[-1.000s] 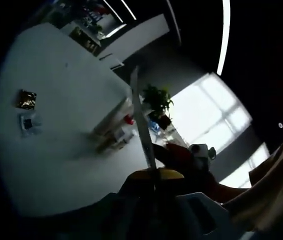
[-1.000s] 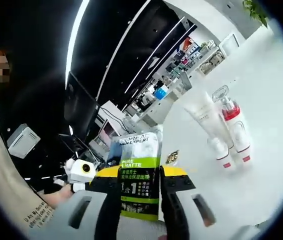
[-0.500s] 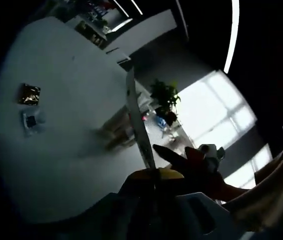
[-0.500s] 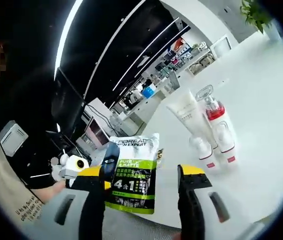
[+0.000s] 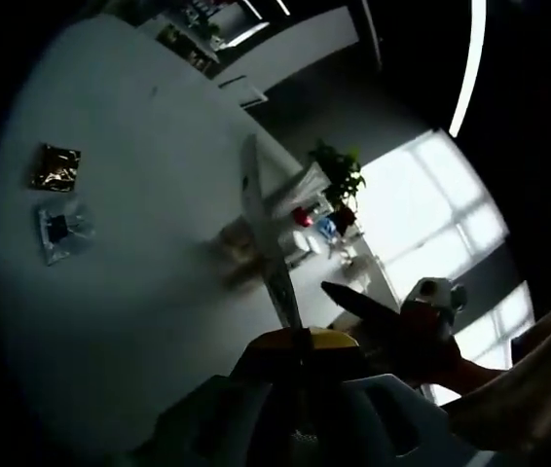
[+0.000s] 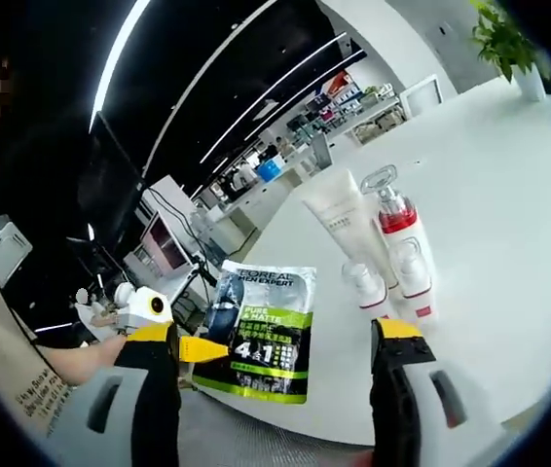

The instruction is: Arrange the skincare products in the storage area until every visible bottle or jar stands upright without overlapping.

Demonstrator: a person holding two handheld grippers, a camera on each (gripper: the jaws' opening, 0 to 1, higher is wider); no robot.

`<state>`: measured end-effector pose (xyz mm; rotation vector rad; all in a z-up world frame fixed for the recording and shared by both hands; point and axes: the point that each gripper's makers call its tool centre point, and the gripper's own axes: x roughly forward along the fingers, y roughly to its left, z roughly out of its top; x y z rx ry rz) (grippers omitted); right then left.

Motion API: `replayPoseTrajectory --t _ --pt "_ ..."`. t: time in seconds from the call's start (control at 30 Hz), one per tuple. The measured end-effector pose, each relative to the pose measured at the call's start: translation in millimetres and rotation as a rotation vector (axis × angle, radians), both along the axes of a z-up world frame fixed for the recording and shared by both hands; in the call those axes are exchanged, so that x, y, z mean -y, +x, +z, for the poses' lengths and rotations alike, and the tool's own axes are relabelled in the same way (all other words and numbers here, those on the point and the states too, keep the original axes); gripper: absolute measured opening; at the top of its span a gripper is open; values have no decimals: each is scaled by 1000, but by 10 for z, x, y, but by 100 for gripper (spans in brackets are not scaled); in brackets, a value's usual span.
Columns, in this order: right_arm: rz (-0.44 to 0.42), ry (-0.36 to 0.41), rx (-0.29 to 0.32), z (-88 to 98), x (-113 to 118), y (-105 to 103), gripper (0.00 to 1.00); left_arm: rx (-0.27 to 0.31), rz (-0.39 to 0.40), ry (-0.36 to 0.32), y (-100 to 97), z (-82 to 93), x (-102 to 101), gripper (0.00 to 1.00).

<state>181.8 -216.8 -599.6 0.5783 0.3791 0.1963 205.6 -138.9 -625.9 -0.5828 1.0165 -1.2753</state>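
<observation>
— How did the sachet [image 6: 261, 334] look?
— Flat, black and green, printed "4 in 1", on the white table [image 6: 509, 214] near the upright bottles [image 6: 392, 255].
— Grippers?
— Right gripper [image 6: 274, 389] spread wide, released; left gripper [image 5: 295, 341] clenched on the sachet's edge.

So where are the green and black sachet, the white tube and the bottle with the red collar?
Green and black sachet [image 6: 264, 334]: right gripper view, on its green band.
White tube [image 6: 339, 214]: right gripper view, mid body.
Bottle with the red collar [image 6: 397, 221]: right gripper view, on the red collar.
</observation>
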Motion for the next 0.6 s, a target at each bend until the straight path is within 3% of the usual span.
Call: replayPoseTrajectory --t 0.3,0.6 --pt "-47 -50 -69 -158 94 -53 99 -19 7 58 193 -318 98 0" --pt "-33 -71 -111 -254 64 -80 100 -31 6 93 328 -498 173 0"
